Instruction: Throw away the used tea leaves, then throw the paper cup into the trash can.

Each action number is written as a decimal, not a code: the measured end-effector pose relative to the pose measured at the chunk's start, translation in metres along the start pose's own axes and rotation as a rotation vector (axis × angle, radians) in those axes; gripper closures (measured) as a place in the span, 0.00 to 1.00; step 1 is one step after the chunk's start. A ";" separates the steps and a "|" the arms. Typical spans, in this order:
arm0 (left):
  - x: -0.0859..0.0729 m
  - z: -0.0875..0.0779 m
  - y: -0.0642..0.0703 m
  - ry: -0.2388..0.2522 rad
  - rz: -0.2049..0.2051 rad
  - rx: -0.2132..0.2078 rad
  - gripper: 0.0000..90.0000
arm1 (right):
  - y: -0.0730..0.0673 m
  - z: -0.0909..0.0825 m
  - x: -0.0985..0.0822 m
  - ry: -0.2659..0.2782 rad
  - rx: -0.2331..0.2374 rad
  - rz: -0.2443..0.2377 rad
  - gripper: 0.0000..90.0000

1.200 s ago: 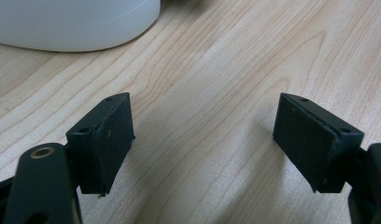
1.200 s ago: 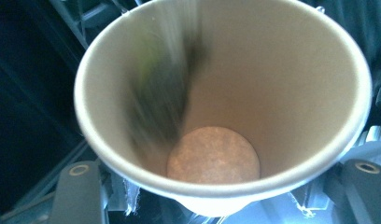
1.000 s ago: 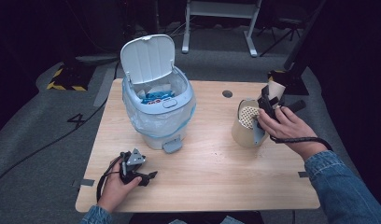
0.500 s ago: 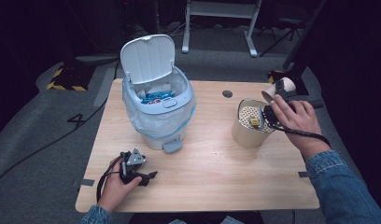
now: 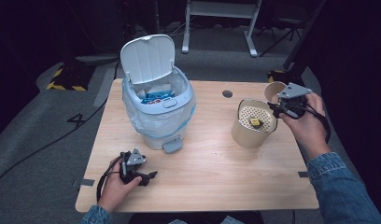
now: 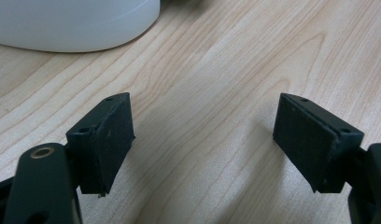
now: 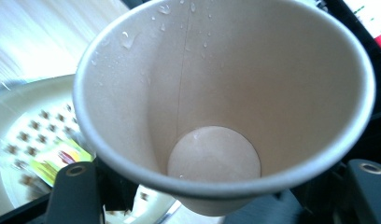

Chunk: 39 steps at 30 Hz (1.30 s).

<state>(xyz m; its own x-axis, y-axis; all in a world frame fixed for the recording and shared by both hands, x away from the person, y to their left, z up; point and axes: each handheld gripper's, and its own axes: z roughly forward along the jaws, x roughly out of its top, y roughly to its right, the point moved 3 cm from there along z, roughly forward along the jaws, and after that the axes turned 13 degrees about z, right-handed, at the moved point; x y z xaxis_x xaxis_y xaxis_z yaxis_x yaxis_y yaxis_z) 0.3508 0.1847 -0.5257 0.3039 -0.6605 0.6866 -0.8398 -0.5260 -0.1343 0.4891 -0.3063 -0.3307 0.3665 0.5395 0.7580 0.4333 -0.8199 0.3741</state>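
Observation:
A beige paper cup (image 5: 274,90) is held upright in the air by my right gripper (image 5: 282,103), just right of and behind a beige canister (image 5: 247,136). In the right gripper view the cup (image 7: 226,84) sits between the two jaws, empty, with water drops on its inner wall. The canister's perforated strainer top (image 5: 263,116) carries a small yellow packet (image 5: 255,122), which also lies below the cup (image 7: 53,161). My left gripper (image 5: 141,171) rests on the table near the front left, and its jaws (image 6: 202,140) stand wide apart over bare wood.
A white and blue pedal bin (image 5: 156,119) with its lid (image 5: 146,58) up and a plastic liner stands at the back left of the wooden table (image 5: 212,177). Blue scraps lie inside it. A cable hole (image 5: 227,94) is in the tabletop behind the canister.
My right hand has lifted the cup from its tilt over the canister, turned it upright and drawn it up and to the right. The left hand has stayed put.

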 end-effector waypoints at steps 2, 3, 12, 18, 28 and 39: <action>0.000 0.000 0.000 0.000 0.002 0.000 0.23 | 0.002 -0.002 -0.001 0.030 0.059 0.085 0.34; 0.000 0.000 0.000 0.000 0.002 0.001 0.23 | 0.002 -0.004 -0.001 0.047 0.085 0.126 0.34; 0.000 0.000 -0.001 0.000 0.004 0.000 0.23 | -0.001 -0.029 0.003 0.138 0.323 0.276 0.34; 0.000 0.000 -0.001 0.000 0.004 0.000 0.23 | -0.004 -0.040 0.009 0.217 0.573 0.312 0.34; 0.000 0.000 0.000 0.000 0.004 0.000 0.23 | -0.012 -0.046 0.020 0.206 0.711 0.268 0.34; 0.000 0.000 0.000 -0.003 0.000 0.004 0.23 | -0.041 -0.042 0.067 0.227 0.773 0.206 0.33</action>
<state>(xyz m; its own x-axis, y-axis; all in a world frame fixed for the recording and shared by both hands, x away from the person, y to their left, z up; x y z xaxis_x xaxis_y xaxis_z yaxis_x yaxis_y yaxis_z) 0.3505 0.1846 -0.5256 0.3050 -0.6618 0.6848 -0.8382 -0.5279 -0.1368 0.4612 -0.2442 -0.2727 0.3612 0.2735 0.8915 0.8495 -0.4908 -0.1936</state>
